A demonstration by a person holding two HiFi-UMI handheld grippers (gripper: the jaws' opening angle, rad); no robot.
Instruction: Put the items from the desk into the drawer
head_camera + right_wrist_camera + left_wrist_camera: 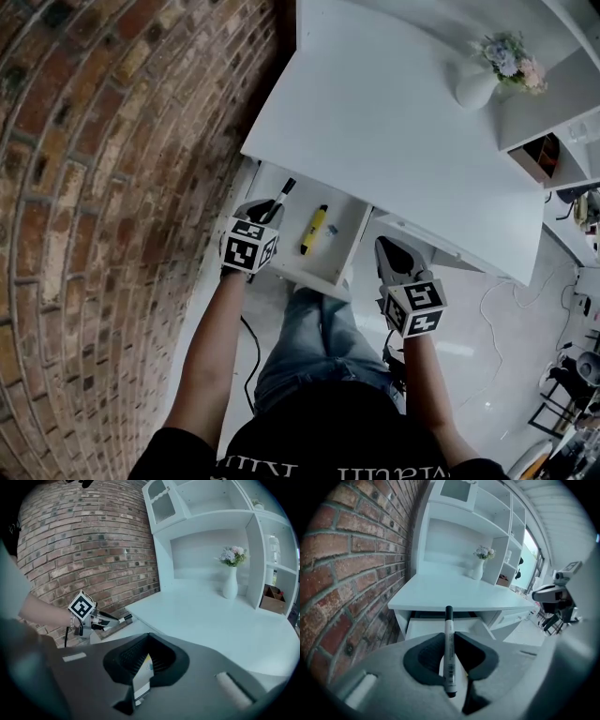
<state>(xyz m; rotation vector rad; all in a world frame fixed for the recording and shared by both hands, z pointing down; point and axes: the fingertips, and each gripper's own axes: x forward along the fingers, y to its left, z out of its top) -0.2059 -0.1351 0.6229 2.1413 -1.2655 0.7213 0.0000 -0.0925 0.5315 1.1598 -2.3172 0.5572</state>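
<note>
Under the white desk [394, 131] the left drawer [323, 272] stands pulled out. In it lie a yellow pen [314, 230] and a small dark bit beside it. My left gripper [269, 208] hovers at the drawer's left end, shut on a white marker with a black cap [449, 644]; the cap points towards the drawer [424, 626]. To the drawer's right, in front of the desk edge, my right gripper [389, 248] is shut on a small flat white packet [141, 676] with a coloured print. In the right gripper view the left gripper [112, 619] shows below the brick wall.
A brick wall [103, 187] runs along the left. A white vase of flowers [480, 82] stands at the back of the desk, with shelves and a brown box [539, 157] to its right. The person's jeans-clad legs [319, 347] are below the drawer.
</note>
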